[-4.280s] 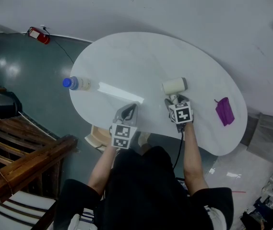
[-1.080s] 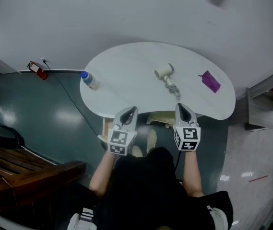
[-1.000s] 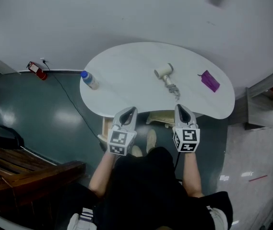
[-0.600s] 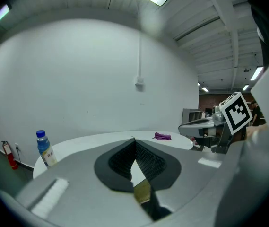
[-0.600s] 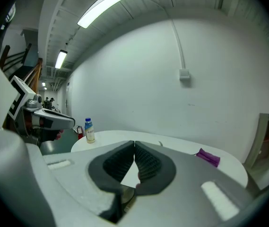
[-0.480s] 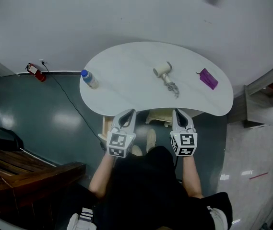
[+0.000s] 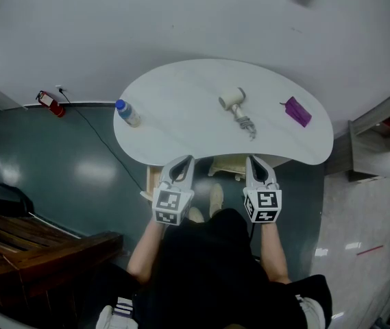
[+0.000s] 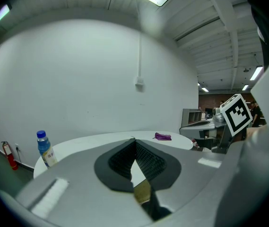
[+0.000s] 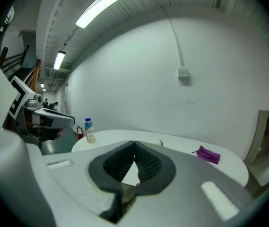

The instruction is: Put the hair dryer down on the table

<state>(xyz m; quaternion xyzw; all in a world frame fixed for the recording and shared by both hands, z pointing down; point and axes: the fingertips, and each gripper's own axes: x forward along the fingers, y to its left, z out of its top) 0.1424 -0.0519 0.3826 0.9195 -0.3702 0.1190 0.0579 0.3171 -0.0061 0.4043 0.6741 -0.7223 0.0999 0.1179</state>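
Both my left gripper (image 7: pixel 184 162) and right gripper (image 7: pixel 255 162) are closed, empty, since the hair dryer (image 7: pixel 234 100) lies on the table (image 7: pixel 181 115) beyond their fingertips.

Closed tongs (image 9: pixel 134 142) before white table (image 9: pixel 181 141)

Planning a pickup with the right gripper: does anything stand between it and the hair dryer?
Nothing visible does. Only bare table lies between the right gripper and the hair dryer; the bottle and purple pouch sit off to either side.
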